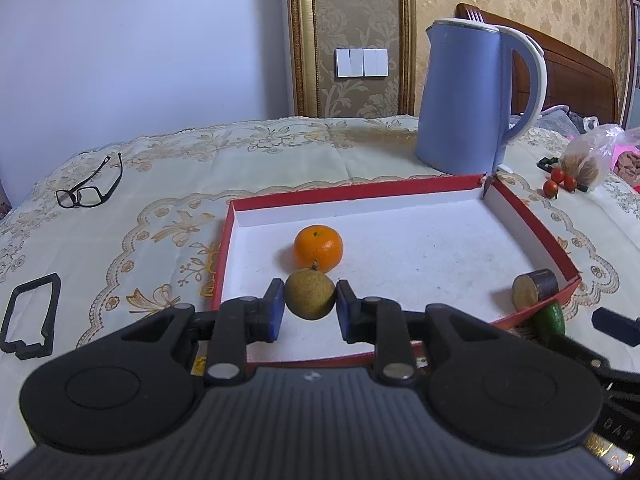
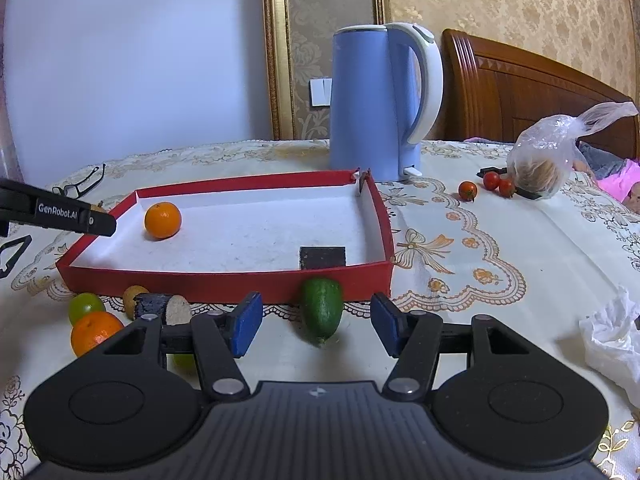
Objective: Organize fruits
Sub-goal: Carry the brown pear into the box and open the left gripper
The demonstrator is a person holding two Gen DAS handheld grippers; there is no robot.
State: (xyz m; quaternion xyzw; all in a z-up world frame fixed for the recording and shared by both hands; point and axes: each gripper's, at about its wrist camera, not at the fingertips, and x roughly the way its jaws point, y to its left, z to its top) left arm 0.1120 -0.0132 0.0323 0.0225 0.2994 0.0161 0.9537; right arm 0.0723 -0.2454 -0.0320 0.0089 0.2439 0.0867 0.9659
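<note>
Here, line by line:
Left claw [image 1: 310, 305]: clenching on a small brownish fruit [image 1: 310, 295], pads pressing both its sides, hovering over the near left part of the tray [image 1: 532, 224].
Right claw [image 2: 316, 326]: standing released, jaws apart, nothing between the pads; pointing at the green fruit [image 2: 322, 310] lying on the surface just ahead.
Tray: red-walled, white inside, sitting on the lace cloth [image 1: 168, 184]; holding an orange [image 1: 318, 248] just behind the brownish fruit and a dark cane piece [image 1: 534, 290] in its near right corner.
Green fruit: lying outside the tray, touching its near wall.
Loose fruit: a second orange [image 2: 95, 331], a green grape [image 2: 85, 307], a tan fruit [image 2: 133, 297] and another cane piece [image 2: 162, 309] are sitting by the tray's near left corner.
Tomatoes [image 2: 467, 191]: three, waiting near a plastic bag [image 2: 548, 152].
Kettle [image 2: 372, 104]: standing behind the tray.
Glasses [image 1: 90, 186]: lying far left.
</note>
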